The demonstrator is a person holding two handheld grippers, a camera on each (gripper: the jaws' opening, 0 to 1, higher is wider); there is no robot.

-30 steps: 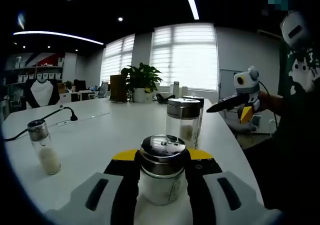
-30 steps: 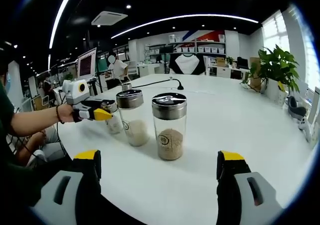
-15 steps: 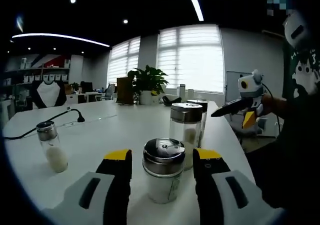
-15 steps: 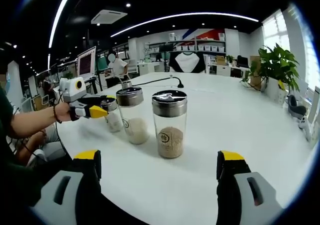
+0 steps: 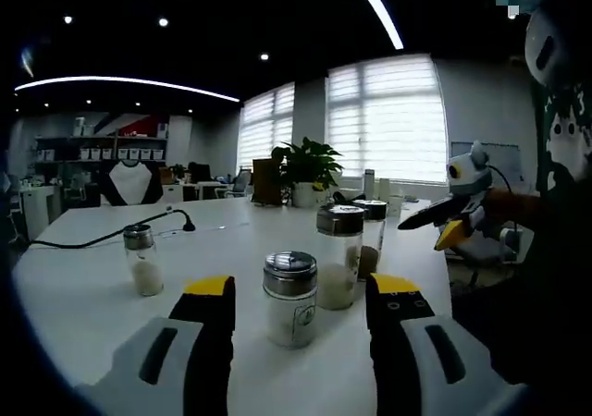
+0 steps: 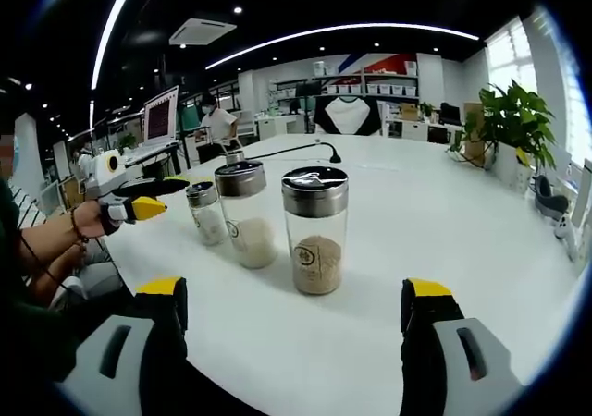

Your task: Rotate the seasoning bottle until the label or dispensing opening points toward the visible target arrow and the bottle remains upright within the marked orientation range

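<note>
Standing upright on a white bench (image 5: 83,291), a small seasoning bottle (image 5: 290,298) with a shiny metal cap and pale contents sits just ahead of the left claw (image 5: 301,300), whose yellow-tipped jaws are spread wide and touch nothing. Just behind it stand two taller jars in a row: a jar of white grains (image 5: 339,257), then a jar of brown grains (image 5: 373,234). A fourth small shaker (image 5: 142,261) stands well apart to the left, near a black cable (image 5: 111,236). A potted plant (image 5: 310,168) sits by the bright windows. In the right gripper view, the right claw (image 6: 294,310) is also spread, apart from the brown-grain jar ahead of it, and the left claw hangs off the bench edge, near the seasoning bottle.
</note>
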